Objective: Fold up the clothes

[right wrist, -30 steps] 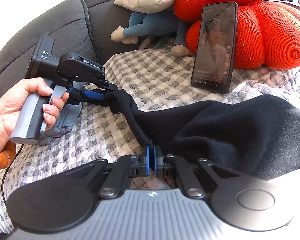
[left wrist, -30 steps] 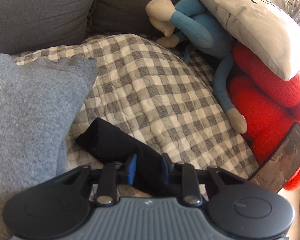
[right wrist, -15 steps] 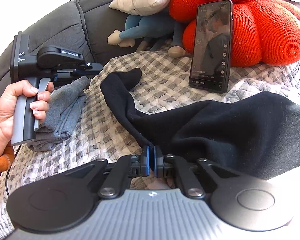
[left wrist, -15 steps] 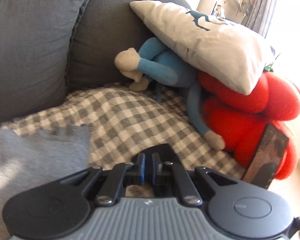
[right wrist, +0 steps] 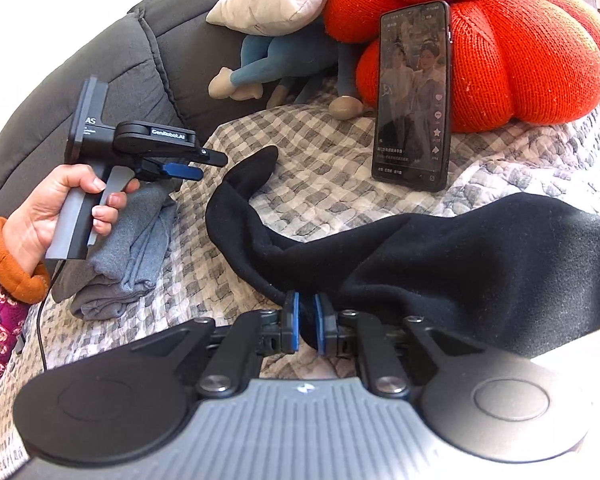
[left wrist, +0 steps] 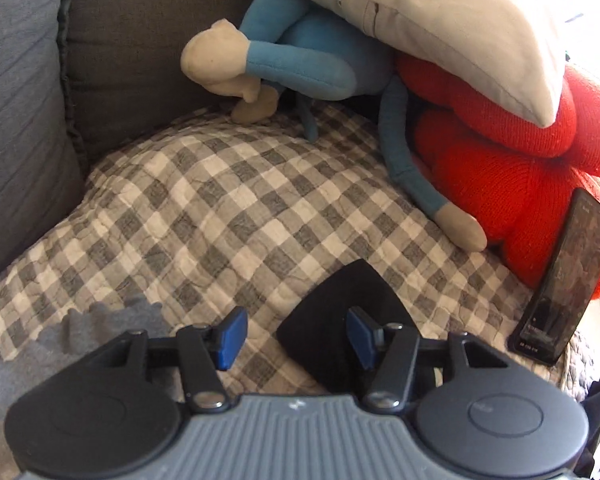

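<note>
Checkered quilt (right wrist: pixel 332 148) carries black garment (right wrist: pixel 480 256), folded grey garment (right wrist: pixel 136 248), phone (right wrist: pixel 414 92) (propped upright).

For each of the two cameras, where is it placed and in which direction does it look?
Left wrist: on the left gripper, looking down at the checked quilt and sofa back; only its own opening fingers show.
Right wrist: on the right gripper, looking across the black garment; the person's left hand shows.
Shared: phone, red cushion, blue plush toy.

Bare checked quilt (left wrist: pixel 220 208) before plush toy (left wrist: pixel 300 60)
</note>
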`<action>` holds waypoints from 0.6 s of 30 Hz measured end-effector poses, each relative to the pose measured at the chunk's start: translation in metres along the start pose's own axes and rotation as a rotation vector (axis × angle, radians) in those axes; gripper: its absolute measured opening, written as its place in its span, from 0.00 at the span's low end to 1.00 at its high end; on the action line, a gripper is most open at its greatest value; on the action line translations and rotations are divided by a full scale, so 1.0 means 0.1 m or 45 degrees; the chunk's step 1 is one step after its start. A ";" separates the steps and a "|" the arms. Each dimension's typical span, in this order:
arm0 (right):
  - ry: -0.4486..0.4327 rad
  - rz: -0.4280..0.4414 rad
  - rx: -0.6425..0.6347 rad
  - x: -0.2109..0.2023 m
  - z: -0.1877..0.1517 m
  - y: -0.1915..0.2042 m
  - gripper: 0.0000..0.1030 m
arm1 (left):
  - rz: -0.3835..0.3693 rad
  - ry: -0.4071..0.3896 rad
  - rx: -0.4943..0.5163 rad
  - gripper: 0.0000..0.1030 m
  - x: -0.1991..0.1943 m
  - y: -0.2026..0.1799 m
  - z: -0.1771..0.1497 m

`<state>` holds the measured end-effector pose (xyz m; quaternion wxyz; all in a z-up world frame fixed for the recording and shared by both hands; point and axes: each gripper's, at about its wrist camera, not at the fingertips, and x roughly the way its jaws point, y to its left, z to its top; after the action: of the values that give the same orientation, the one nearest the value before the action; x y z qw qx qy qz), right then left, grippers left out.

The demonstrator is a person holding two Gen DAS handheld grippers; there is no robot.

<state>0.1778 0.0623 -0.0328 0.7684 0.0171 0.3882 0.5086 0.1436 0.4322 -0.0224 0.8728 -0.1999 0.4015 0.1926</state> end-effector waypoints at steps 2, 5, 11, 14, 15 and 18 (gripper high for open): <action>-0.022 -0.012 0.013 -0.04 0.01 -0.02 0.13 | -0.024 0.026 0.032 0.54 0.11 -0.05 0.02; -0.049 -0.050 0.017 -0.08 0.03 -0.05 0.14 | -0.072 0.071 0.045 0.52 0.23 -0.08 0.01; -0.109 -0.113 0.054 -0.14 0.09 -0.18 0.14 | 0.021 0.051 0.111 0.07 0.19 -0.18 -0.01; -0.115 -0.139 0.062 -0.15 0.10 -0.23 0.14 | 0.180 -0.136 0.208 0.06 -0.10 -0.24 -0.03; -0.119 -0.146 0.062 -0.15 0.09 -0.24 0.14 | 0.215 -0.220 0.225 0.06 -0.23 -0.23 -0.04; -0.125 -0.168 0.061 -0.15 0.09 -0.27 0.14 | 0.299 -0.265 0.205 0.06 -0.42 -0.12 -0.04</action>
<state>0.2014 0.0400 -0.0296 0.8176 0.0348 0.3624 0.4461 0.1222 0.4127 0.0101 0.8943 -0.0603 0.3437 0.2800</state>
